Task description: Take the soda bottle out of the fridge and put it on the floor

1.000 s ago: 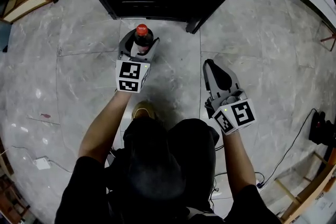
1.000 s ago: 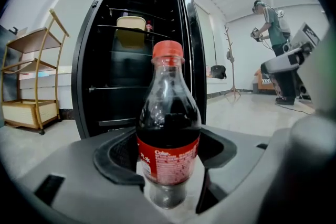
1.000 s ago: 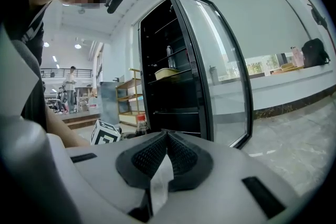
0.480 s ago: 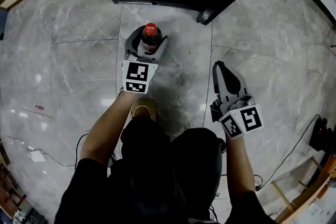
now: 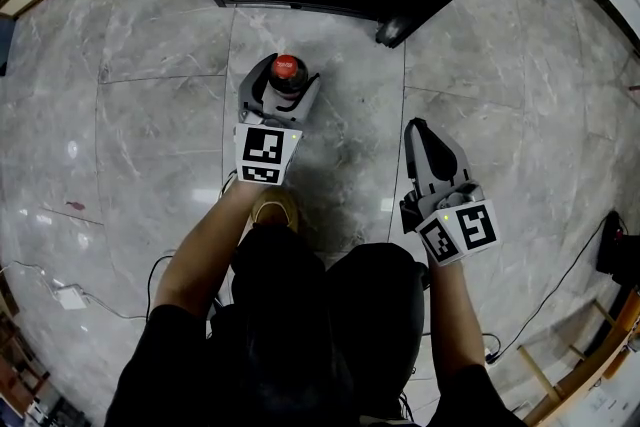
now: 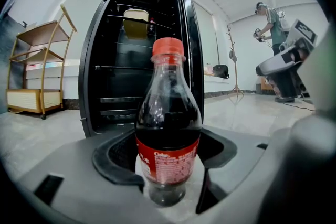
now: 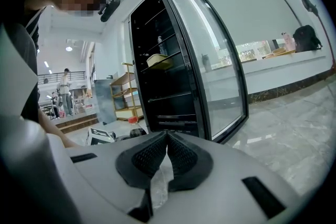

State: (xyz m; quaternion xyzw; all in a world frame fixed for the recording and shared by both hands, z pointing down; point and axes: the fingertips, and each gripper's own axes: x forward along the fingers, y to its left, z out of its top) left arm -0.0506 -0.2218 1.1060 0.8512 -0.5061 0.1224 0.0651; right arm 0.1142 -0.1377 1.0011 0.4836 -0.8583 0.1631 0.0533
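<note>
Before fridge (image 6: pixel 105 86), red-capped dark soda bottle (image 6: pixel 168 128)

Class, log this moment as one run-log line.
left gripper: shut on soda bottle, upright | right gripper: shut, empty | fridge: open | release: not yet

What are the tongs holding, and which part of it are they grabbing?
The left tongs grip the soda bottle around its lower body, at the red label. The right tongs are shut and hold nothing.

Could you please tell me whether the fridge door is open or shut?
Open: the fridge door stands swung aside from the fridge, leaving its dark shelves exposed.
</note>
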